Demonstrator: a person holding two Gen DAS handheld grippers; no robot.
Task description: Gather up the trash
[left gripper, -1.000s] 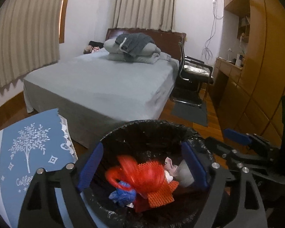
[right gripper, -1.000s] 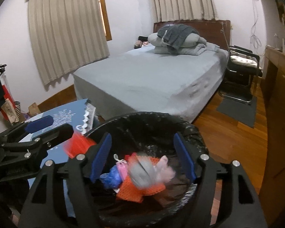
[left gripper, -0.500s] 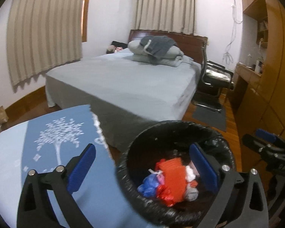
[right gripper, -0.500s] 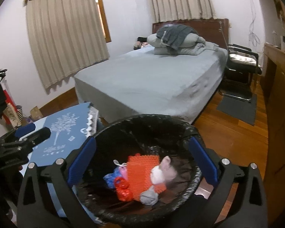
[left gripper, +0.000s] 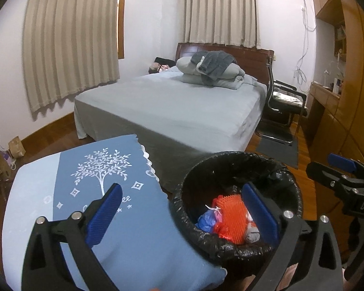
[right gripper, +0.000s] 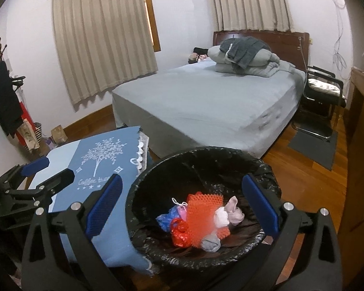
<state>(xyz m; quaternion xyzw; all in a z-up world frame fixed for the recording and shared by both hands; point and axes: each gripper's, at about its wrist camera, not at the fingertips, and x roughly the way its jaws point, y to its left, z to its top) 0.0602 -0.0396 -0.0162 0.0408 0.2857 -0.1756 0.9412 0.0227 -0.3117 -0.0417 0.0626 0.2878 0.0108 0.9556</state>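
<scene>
A round bin with a black liner (left gripper: 235,167) (right gripper: 201,160) stands beside a table with a blue cloth (left gripper: 104,169) (right gripper: 109,155). In the bin lie an orange foam net (left gripper: 231,208) (right gripper: 203,211), a red bag (right gripper: 180,230), a blue bag (left gripper: 205,220) (right gripper: 166,219), and pale crumpled pieces (right gripper: 230,212). My left gripper (left gripper: 182,211) is open and empty, over the table's right edge and the bin's left rim. My right gripper (right gripper: 182,208) is open and empty above the bin. Each gripper shows in the other's view, the right one (left gripper: 337,169) and the left one (right gripper: 46,172).
A grey bed (left gripper: 177,106) with folded bedding (left gripper: 213,70) stands behind the bin. A black chair (left gripper: 284,101) and a wooden wardrobe (left gripper: 351,97) are at the right. Bags (right gripper: 29,133) and a coat rack (right gripper: 2,84) stand by the left wall.
Both grippers have let trash drop into the bin and opened wide. Both have pulled back and up; the left has shifted left over the table.
</scene>
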